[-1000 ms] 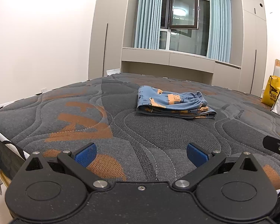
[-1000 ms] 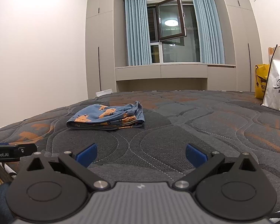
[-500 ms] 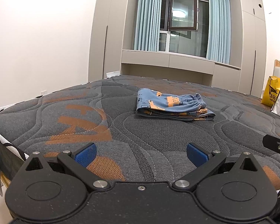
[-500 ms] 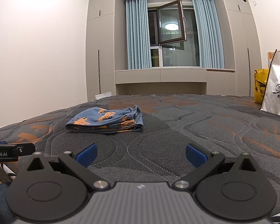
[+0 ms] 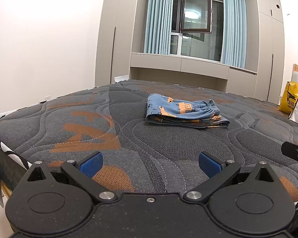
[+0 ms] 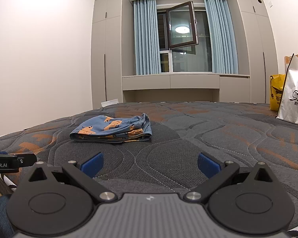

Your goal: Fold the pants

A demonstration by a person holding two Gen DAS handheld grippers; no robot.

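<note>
Bedroom mattress point(image 5: 149, 150) carries the folded pants point(image 5: 183, 112) mid-bed, well beyond the left tool point(image 5: 150, 163) and right tool point(image 6: 149, 163), both spread wide and empty; soft, light cloth, probably best pinched at its layered edge.

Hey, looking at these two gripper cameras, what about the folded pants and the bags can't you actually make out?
- Folded pants: underside and inner layers hidden by the top layer, both views.
- White shopping bag: cut off by the right edge; lettering incomplete.
- Yellow bag: partly behind the white bag; print too small.
- Mattress: near edge hidden by the left gripper body.
</note>
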